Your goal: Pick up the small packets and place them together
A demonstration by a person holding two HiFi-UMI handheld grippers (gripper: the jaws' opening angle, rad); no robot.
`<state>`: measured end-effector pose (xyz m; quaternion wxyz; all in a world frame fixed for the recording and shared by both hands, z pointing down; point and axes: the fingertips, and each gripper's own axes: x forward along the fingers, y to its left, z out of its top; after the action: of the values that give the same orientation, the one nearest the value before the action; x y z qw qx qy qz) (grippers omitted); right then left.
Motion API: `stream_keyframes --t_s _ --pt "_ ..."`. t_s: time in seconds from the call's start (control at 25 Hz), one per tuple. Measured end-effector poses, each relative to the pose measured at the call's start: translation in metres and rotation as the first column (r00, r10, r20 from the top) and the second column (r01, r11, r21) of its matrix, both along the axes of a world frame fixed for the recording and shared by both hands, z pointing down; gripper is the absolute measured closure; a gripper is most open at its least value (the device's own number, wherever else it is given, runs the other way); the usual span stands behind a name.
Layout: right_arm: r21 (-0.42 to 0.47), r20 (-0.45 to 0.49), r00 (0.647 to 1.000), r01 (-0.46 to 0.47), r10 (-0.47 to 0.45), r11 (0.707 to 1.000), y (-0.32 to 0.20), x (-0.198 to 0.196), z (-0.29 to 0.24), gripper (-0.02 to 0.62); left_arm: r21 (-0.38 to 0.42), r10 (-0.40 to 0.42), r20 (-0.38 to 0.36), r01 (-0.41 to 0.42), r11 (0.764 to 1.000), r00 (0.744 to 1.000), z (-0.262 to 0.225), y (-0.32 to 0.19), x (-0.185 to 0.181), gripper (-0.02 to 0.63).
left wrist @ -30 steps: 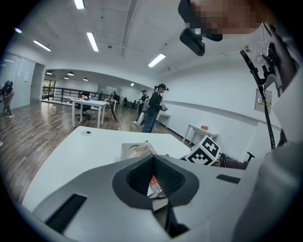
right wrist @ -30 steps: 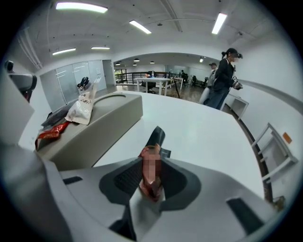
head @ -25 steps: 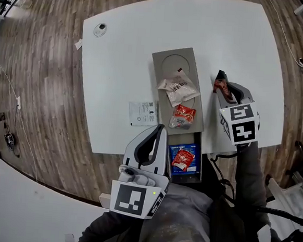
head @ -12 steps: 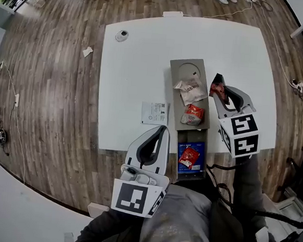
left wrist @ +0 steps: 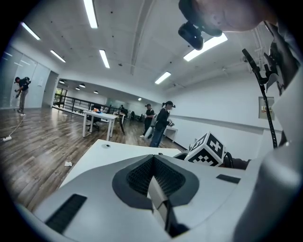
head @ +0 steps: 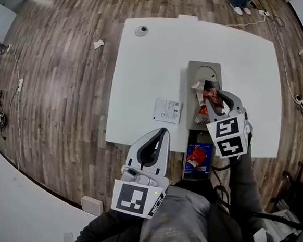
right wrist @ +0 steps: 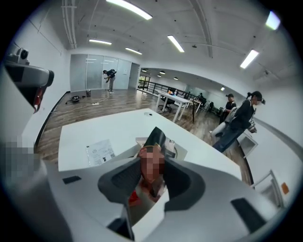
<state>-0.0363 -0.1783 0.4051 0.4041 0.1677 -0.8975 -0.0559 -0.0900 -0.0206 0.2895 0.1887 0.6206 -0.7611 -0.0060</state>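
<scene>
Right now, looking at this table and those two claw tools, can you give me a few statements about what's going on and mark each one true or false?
1. The right gripper has a red-and-black packet between its jaws. True. The jaws have just eased open a little, but the packet is between them.
2. The left gripper holds a packet too. False: its jaws are together with nothing between them.
3. A red packet lies on a blue box. True.
4. The paper leaflet lies inside the gray tray. False: it lies flat on the white table, beside the tray.
</scene>
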Motion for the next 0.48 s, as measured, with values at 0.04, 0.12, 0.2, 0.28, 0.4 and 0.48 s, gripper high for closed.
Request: stream_keyframes --t_s 0.04,0.12,0.2,0.28,0.4,0.48 --pt "-0.009 -0.006 1.0 0.005 -0.005 1.0 0.0003 -0.0006 0.0032 0.451 -0.004 -0.006 -0.002 0.006 1.0 1.0 0.0012 0.0008 -0.0008 0.603" --pt "-0.037 -0.009 1.0 0.016 -0.017 0.999 0.0021 -0.0021 0.0078 0.432 -0.013 -0.015 -0.008 0.015 1.0 1.0 0.0036 0.0014 -0.0018 0.603" --pt "-0.053 -0.006 1.0 0.026 -0.026 0.998 0.003 -0.0041 0.0094 0.411 -0.02 -0.019 -0.013 0.018 1.0 1.0 0.0058 0.0007 -0.0024 0.603" --pt "-0.058 0.001 1.0 0.031 -0.031 0.998 0.003 -0.0059 0.009 0.409 -0.025 -0.02 -0.016 0.019 1.0 1.0 0.0079 -0.0003 -0.0034 0.603" --pt "-0.062 0.005 1.0 0.03 -0.03 0.998 0.0035 -0.0058 0.009 0.408 -0.028 -0.019 -0.02 0.018 0.999 1.0 0.0093 -0.0011 -0.0046 0.603" --pt "-0.061 0.003 1.0 0.026 -0.026 0.998 0.0036 -0.0035 0.0093 0.408 -0.026 -0.014 -0.02 0.014 1.0 1.0 0.0089 -0.0017 -0.0038 0.603"
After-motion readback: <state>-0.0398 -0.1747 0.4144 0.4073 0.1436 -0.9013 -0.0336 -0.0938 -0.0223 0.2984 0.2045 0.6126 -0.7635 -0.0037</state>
